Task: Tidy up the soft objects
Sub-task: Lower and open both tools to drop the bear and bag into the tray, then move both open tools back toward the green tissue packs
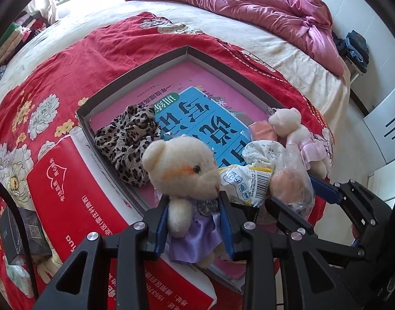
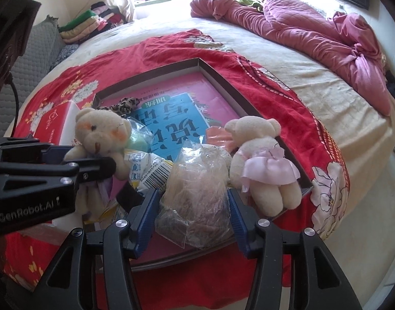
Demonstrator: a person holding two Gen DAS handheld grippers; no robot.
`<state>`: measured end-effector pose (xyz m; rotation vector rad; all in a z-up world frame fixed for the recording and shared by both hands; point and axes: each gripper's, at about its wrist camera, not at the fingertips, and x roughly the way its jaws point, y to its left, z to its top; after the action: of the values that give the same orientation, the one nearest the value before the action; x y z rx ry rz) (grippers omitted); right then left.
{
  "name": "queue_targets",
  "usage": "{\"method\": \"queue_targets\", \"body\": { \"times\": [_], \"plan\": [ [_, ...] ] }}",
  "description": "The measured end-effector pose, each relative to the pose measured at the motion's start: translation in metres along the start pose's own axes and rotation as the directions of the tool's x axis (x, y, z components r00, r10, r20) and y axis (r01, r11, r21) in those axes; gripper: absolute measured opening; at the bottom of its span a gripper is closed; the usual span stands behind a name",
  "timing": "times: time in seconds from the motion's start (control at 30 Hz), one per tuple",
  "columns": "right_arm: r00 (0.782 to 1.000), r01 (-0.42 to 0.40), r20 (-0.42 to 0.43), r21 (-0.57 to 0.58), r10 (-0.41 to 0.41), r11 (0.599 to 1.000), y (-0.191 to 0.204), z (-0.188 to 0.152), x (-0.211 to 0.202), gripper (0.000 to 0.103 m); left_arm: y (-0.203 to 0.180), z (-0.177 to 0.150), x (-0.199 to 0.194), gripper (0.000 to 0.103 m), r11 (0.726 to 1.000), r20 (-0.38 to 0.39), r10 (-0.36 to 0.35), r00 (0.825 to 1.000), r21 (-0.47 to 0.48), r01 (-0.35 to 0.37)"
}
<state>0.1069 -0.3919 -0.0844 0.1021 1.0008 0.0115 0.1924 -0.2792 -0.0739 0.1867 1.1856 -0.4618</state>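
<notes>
Both grippers loaded over the tray, mid-sort of the soft stuff.

Left gripper (image 1: 193, 223) is clamped on the bear in purple (image 1: 183, 180) at its body, jaws narrow, bear upright above the tray's near edge. Right gripper (image 2: 195, 211) sits wider, blue pads against a clear bag (image 2: 197, 191) w/ something fuzzy inside; looks gripped. Tray (image 1: 135, 72) lies on the red cloth (image 1: 68, 72) on the bed, already holding a leopard scrunchie (image 1: 127, 142), a bear in pink (image 2: 262, 165) at the right rim, a snack packet (image 1: 246, 183), books underneath. Next, I'd say: lower each item to a free spot in the tray, then let go w/o knocking the pink bear off the edge.
</notes>
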Motion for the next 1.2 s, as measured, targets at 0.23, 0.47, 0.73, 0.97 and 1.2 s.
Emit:
{"method": "queue_targets", "body": {
  "times": [0.23, 0.47, 0.73, 0.97, 1.2],
  "plan": [
    [1.000, -0.011, 0.001, 0.018, 0.011, 1.000, -0.004, -0.005, -0.003, 0.062, 0.000, 0.001, -0.001, 0.045, 0.999, -0.003, -0.037, 0.999, -0.008, 0.037],
    [1.000, -0.006, 0.026, 0.018, 0.005, 1.000, -0.006, -0.006, -0.013, 0.071, -0.002, -0.001, -0.004, 0.056, 0.998, 0.005, -0.070, 0.998, -0.010, 0.070],
    [0.999, 0.001, 0.047, 0.012, -0.001, 1.000, -0.005, -0.004, -0.025, 0.071, 0.003, -0.002, -0.018, 0.069, 0.999, 0.033, -0.048, 0.998, -0.016, 0.049],
    [0.997, 0.026, 0.078, 0.030, -0.028, 0.999, -0.008, -0.001, -0.044, 0.074, 0.012, -0.007, -0.039, 0.072, 0.999, 0.069, -0.036, 0.997, -0.035, 0.038],
    [0.991, 0.057, 0.118, 0.054, -0.063, 0.997, -0.008, 0.002, -0.069, 0.074, 0.020, -0.018, -0.062, 0.078, 0.999, 0.102, 0.009, 0.995, -0.047, -0.004]
  ]
}}
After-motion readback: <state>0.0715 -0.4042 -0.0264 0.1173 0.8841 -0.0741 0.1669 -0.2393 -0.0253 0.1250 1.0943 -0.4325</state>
